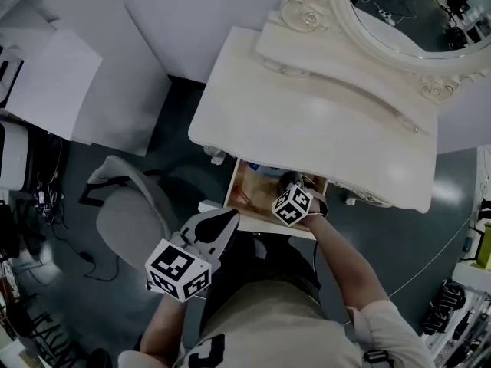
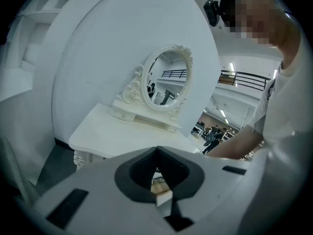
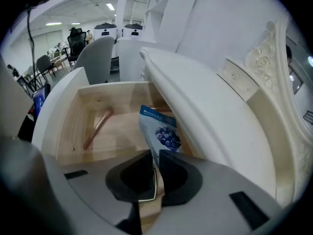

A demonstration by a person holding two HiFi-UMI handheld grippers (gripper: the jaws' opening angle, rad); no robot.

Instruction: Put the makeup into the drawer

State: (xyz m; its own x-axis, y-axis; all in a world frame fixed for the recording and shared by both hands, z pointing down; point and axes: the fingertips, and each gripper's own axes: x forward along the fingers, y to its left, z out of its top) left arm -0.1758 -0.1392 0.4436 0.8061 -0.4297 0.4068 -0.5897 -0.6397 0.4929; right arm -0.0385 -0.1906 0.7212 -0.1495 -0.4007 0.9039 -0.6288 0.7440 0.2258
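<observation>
The wooden drawer under the white dressing table is pulled out. My right gripper reaches down into it, shut on a blue sachet printed with blueberries. The sachet stands on edge from the jaws, over the drawer floor and close under the tabletop edge. A rose-gold makeup stick lies at the drawer's left side. My left gripper hangs in front of the drawer near my lap, its jaws shut with nothing between them, pointing toward the table.
An oval mirror in a carved frame stands at the back of the table. A grey chair sits to the left of me. White cabinets are at the far left, cables on the dark floor.
</observation>
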